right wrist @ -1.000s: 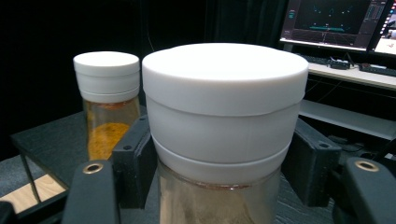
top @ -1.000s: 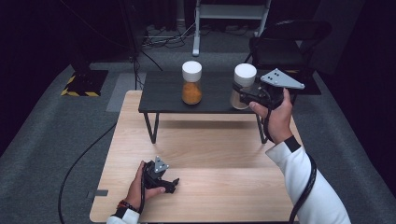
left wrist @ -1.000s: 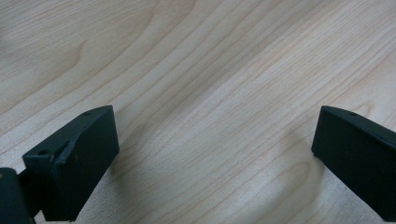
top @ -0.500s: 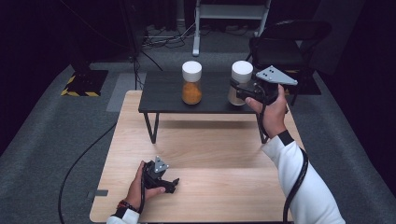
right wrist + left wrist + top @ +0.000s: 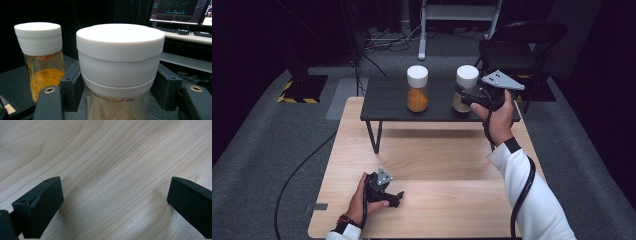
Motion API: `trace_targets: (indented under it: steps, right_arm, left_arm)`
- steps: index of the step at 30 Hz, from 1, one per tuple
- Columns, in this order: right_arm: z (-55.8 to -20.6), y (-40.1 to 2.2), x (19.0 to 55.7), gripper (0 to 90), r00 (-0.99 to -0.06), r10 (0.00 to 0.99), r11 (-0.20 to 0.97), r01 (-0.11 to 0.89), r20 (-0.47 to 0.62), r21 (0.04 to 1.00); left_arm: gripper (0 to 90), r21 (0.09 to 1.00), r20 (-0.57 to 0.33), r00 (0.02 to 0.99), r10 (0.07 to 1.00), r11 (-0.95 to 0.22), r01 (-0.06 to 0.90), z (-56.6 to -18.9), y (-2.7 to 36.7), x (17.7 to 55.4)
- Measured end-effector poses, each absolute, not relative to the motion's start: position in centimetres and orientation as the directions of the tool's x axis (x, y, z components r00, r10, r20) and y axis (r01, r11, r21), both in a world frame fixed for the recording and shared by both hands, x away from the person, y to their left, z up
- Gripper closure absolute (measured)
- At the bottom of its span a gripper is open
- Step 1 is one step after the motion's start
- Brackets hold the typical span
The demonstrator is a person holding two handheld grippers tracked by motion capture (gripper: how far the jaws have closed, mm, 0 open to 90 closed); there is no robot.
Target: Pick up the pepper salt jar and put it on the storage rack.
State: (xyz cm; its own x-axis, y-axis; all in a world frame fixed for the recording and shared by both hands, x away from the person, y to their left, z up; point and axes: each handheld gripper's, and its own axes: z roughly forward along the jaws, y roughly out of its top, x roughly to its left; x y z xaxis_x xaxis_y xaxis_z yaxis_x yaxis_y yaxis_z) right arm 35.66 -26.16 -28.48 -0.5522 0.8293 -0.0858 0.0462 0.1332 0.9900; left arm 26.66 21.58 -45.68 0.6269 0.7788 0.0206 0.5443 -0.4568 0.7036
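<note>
Right gripper [image 5: 117,100] jaws clamped on unlabelled white-lidded jar [image 5: 120,65]; left gripper [image 5: 115,202] jaws apart, seemingly on table [image 5: 112,157].

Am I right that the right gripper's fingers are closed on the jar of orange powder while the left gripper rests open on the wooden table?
Not quite. The right gripper grips the other jar, the one with pale brownish powder; the jar of orange powder stands free beside it, as the right gripper view shows. The left gripper does rest open on the wooden table.
</note>
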Motion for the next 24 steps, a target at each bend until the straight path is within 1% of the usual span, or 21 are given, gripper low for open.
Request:
trace_targets:
  steps: [10, 24]
  right_arm:
    - [-29.0, -26.2, 35.9, 34.5, -0.552, 0.829, 0.144, 0.049, -0.093, 0.988]
    - [-30.1, -26.7, 36.2, 34.5, -0.551, 0.831, 0.122, 0.045, -0.077, 0.991]
  left_arm:
    - [0.5, 0.704, 0.020, 0.627, 0.779, -0.456, 0.544, -45.7, 21.6, 26.7]
    - [0.5, 0.704, 0.020, 0.627, 0.779, -0.456, 0.544, -45.7, 21.6, 26.7]
